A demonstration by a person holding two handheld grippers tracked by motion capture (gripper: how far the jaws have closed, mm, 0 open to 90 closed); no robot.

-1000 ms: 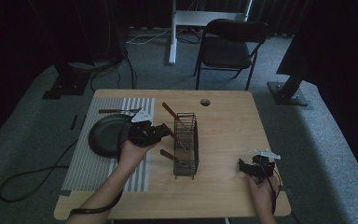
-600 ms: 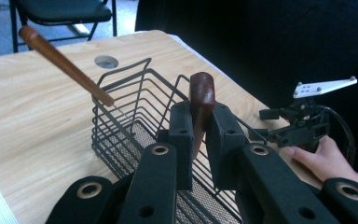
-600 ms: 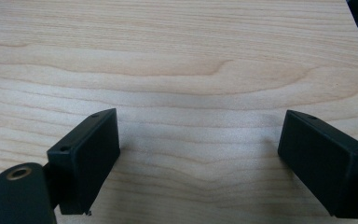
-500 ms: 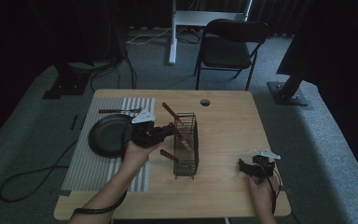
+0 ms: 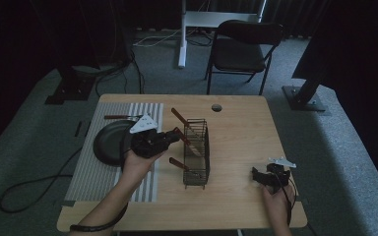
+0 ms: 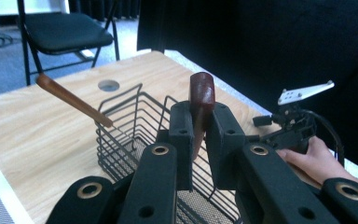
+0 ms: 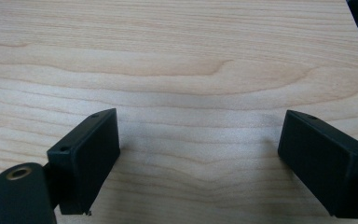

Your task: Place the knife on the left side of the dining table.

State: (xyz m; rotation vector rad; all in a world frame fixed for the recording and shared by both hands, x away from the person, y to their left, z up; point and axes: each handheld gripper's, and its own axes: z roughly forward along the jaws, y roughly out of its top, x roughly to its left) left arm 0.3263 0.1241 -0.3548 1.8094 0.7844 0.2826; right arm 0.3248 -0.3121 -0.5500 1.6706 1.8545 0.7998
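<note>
**Wooden-handled utensil pinched above the wire basket**

The wooden handle (image 6: 201, 93) of a utensil sits clamped between the jaws of the left hand-held gripper (image 5: 170, 138), just at the left rim of the black wire basket (image 5: 197, 152) near the middle of the table (image 5: 241, 123). In the left gripper view the rounded reddish-brown handle end stands up past the jaw tips, over the basket's open top. What kind of utensil it is cannot be told, since its working end is hidden.

The handle looks stiff, light and smooth, probably lacquered, so it may slip or swivel if pinched only at its tip. A hold lower down the handle, across its flat sides, would likely steady it best. Nothing about it looks fragile.

Three wooden-handled utensils can be counted at the basket: the one held, a second (image 5: 179, 116) leaning out over the far rim, and a third (image 5: 178, 163) poking out of the basket's left side nearer the person. A fourth utensil (image 5: 120, 117) lies on the striped mat (image 5: 91, 172) toward the table's far left corner, beyond one dark round plate (image 5: 109, 145).

The right hand-held gripper (image 5: 267, 178) rests near the table's near right corner, well apart from the basket, its jaws spread wide over bare wood and holding nothing.
</note>
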